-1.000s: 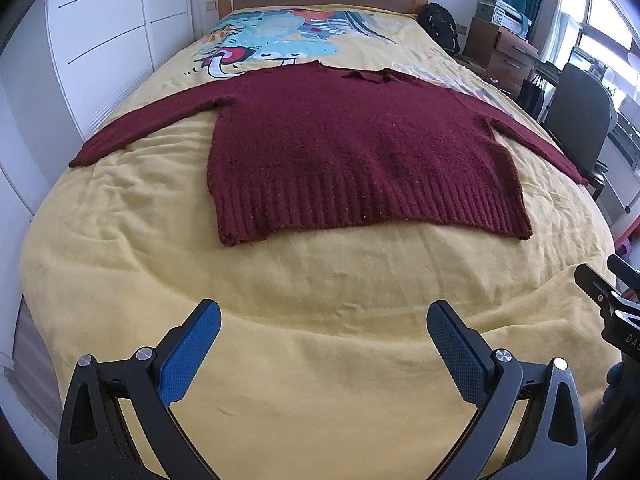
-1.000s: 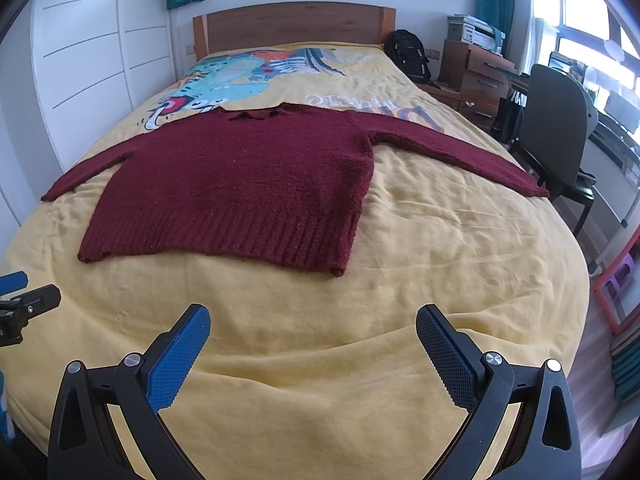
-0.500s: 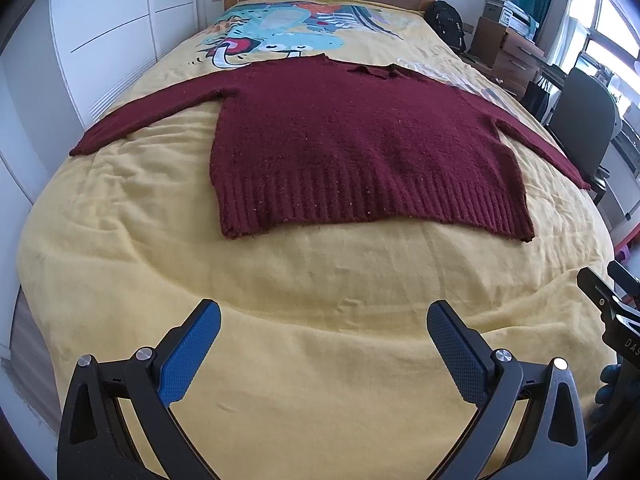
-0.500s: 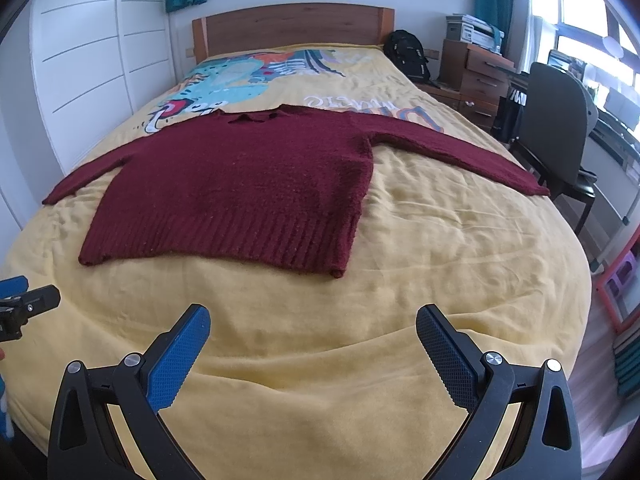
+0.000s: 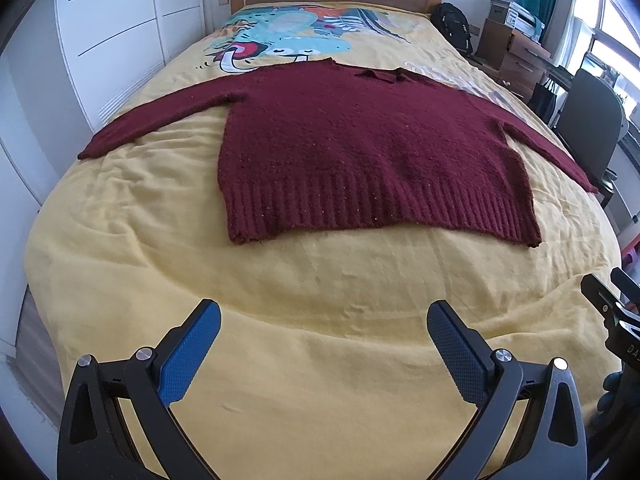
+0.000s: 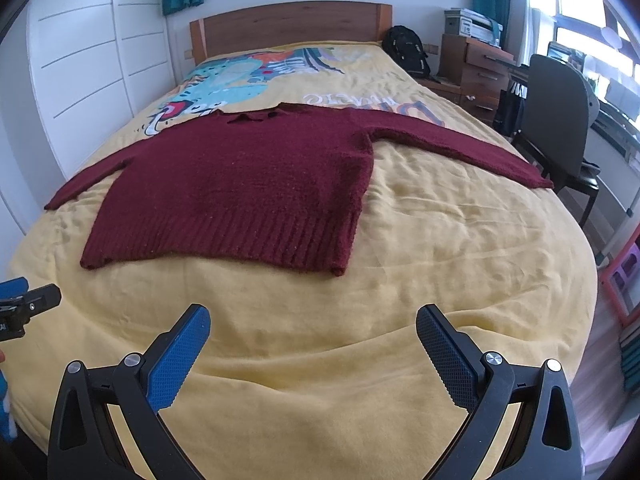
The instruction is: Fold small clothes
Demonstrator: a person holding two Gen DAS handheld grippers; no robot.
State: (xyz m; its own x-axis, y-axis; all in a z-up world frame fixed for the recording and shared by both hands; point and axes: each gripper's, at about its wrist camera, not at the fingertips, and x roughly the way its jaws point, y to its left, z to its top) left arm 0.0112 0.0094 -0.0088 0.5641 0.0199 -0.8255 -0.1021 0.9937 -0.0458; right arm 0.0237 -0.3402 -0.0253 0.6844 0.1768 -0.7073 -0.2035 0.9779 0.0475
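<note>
Yellow bedspread (image 5: 120, 240) under flat maroon sweater (image 5: 360, 160), collar headboardward, sleeves crosswise.

A bed (image 5: 160, 272) under a yellow cartoon-print duvet carried one maroon knit sweater (image 5: 360, 160), spread flat, sleeves outstretched left and right, ribbed hem nearest.

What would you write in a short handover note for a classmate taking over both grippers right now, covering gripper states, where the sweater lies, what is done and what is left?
Left gripper: open, empty, above the bedspread short of the hem.
Right gripper: open, empty, likewise short of the hem.
Sweater: flat on the bed, both sleeves spread out sideways, collar toward the headboard.
Done: the sweater lies spread; no fold made.
Left: all folding, sleeves and body.
</note>
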